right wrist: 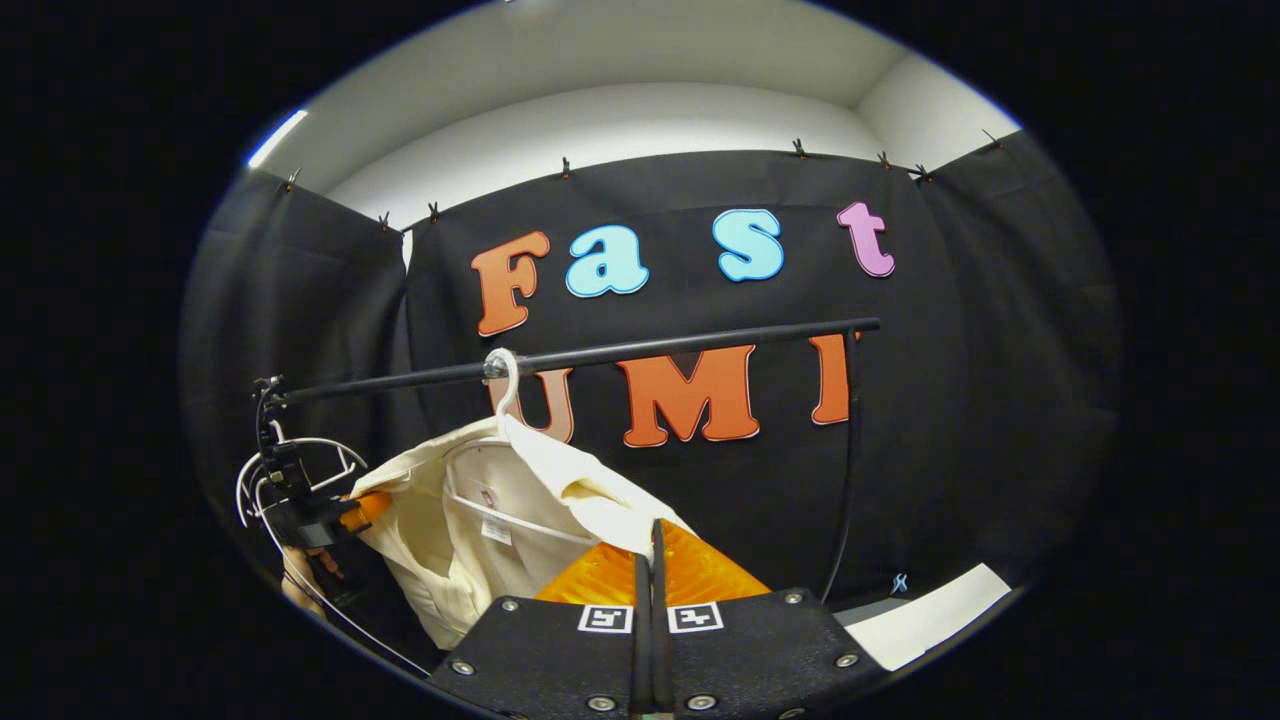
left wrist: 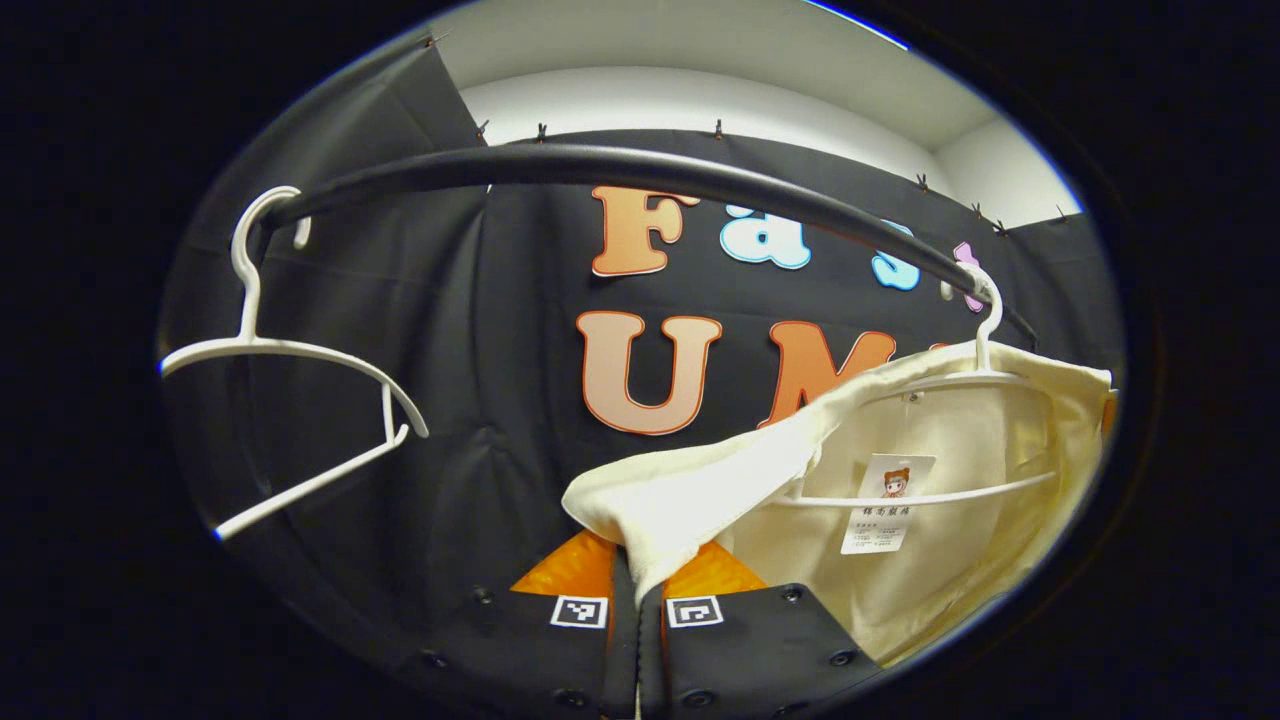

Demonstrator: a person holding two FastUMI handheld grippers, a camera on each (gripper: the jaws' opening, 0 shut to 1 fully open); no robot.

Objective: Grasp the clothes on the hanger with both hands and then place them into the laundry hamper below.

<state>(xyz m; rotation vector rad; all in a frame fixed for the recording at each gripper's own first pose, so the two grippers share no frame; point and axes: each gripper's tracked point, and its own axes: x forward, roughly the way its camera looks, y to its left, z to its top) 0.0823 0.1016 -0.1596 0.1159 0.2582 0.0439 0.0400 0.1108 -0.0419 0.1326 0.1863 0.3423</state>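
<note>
pinching cream garment [left wrist: 690,500] edge, left tongs [left wrist: 637,585] pressed together | right tongs [right wrist: 651,545] likewise on garment shoulder

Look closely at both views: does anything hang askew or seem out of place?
Yes. The cream garment is pulled sideways off its white hanger, one shoulder stretched toward the left gripper. The empty hanger on the rail hangs tilted.

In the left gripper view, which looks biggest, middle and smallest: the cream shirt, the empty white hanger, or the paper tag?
1. Cream shirt, though it is nearest the camera, which helps.
2. Empty white hanger.
3. Paper tag, clearly smallest.
</note>
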